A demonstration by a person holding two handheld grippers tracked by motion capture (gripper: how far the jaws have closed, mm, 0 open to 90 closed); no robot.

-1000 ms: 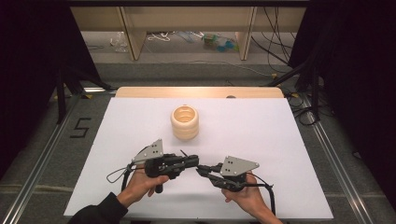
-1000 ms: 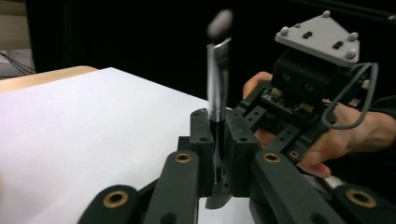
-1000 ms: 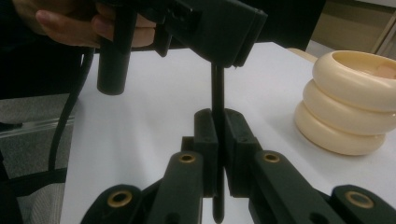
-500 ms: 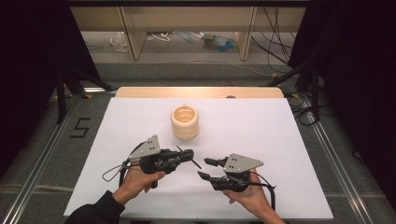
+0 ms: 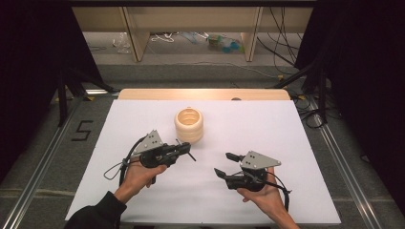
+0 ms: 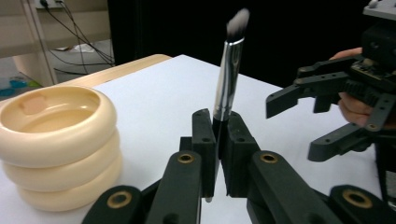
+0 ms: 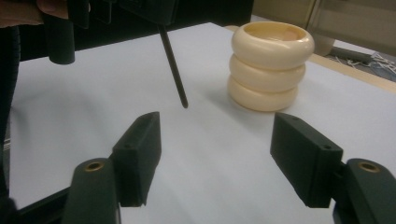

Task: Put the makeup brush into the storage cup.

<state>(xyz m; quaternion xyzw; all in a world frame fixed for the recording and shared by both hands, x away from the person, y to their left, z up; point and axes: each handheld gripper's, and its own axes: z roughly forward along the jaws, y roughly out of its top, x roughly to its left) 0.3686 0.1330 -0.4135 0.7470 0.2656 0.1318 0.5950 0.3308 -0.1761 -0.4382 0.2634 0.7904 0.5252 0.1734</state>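
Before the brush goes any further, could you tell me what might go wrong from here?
1. The left gripper pinches the makeup brush low on its thin handle, so it could pivot or slip.
2. The ribbed cream holder stands loose on the white table; a sideways nudge might tip it.
3. The right gripper, open, sits close; the fingers could clash.

- Ribbed holder (image 5: 189, 125): plain cream.
- Brush (image 6: 228, 79): silver ferrule, black handle, bristles seemingly grey tipped white (blurred).
- Left gripper (image 6: 217, 140) and right gripper (image 7: 215, 142): black jaws, brass-coloured pivots.
- Table (image 5: 286, 129): white, unpatterned.
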